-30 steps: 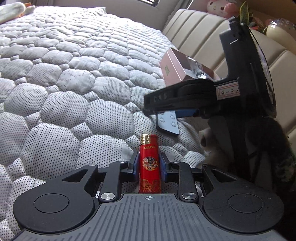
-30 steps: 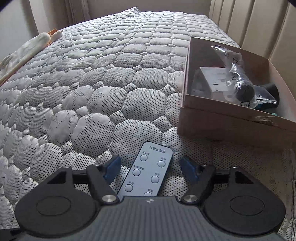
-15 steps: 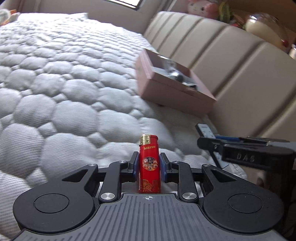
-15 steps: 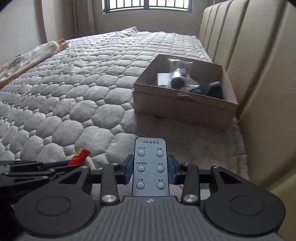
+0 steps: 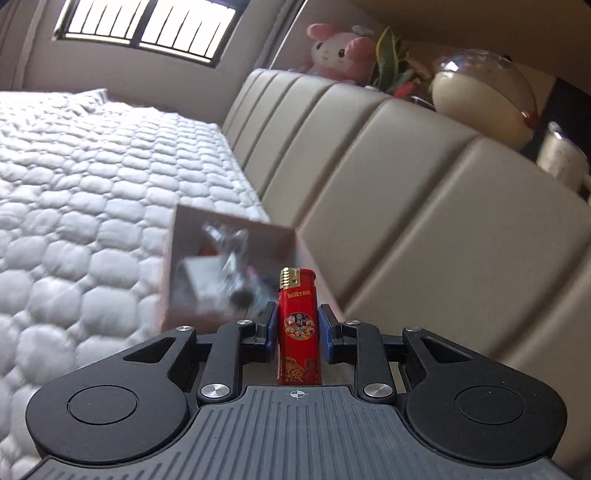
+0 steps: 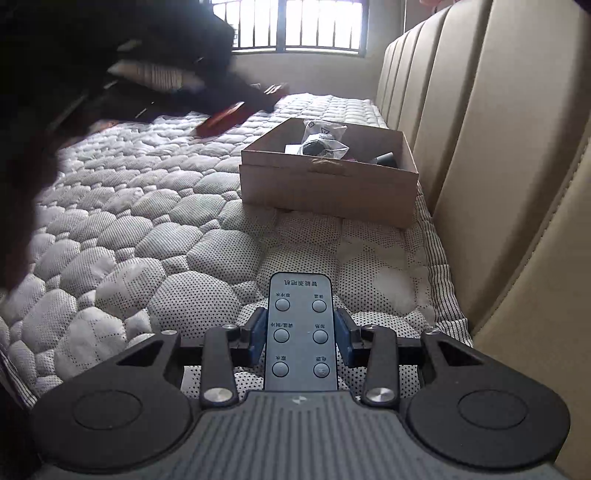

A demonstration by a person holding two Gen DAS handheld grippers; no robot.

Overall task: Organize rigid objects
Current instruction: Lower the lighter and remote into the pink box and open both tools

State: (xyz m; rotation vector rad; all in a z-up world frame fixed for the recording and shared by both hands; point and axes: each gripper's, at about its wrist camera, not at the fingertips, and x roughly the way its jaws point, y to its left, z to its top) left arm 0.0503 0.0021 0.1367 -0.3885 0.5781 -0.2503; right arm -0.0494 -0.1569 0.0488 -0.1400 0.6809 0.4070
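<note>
My left gripper point(image 5: 297, 328) is shut on a red lighter point(image 5: 298, 325) with a gold top, held upright in the air just short of the cardboard box point(image 5: 229, 236), which looks blurred. My right gripper point(image 6: 300, 332) is shut on a grey remote point(image 6: 301, 332) with several round buttons, held above the quilted bed. In the right wrist view the same box point(image 6: 328, 184) sits ahead against the headboard, with a bagged item and a dark object inside. The left gripper point(image 6: 236, 110) shows there as a dark blur with the lighter, left of the box.
A beige padded headboard point(image 5: 406, 184) runs along the right of the bed point(image 6: 147, 221). On its top ledge stand a pink plush toy point(image 5: 332, 48), a plant, a round lamp point(image 5: 484, 92) and a white cup. A barred window point(image 6: 295, 26) is at the far end.
The left gripper has swung up and forward with the lighter, closer to the box. The right gripper has lifted and drawn back with the remote; it closed on the remote a second ago.
</note>
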